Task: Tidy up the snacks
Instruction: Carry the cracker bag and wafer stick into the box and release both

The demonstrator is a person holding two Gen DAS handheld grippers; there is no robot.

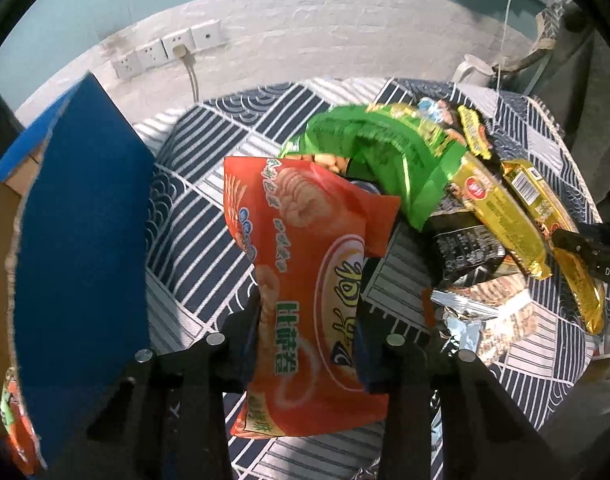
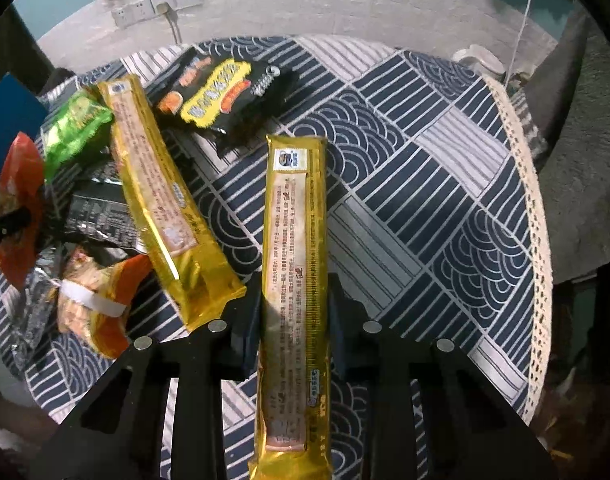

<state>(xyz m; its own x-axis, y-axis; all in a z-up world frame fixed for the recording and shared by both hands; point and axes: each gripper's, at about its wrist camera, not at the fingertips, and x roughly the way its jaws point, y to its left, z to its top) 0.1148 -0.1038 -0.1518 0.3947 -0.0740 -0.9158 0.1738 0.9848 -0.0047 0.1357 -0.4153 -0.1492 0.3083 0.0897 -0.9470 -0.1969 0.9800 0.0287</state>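
Gripping orange bag (image 1: 305, 280) | right tongs (image 2: 295, 312) clamp gold pack (image 2: 295, 240), end cropped

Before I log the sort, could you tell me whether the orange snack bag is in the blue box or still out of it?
Out: the orange snack bag is clamped in the left hand-held gripper over the patterned tablecloth, beside the blue box.
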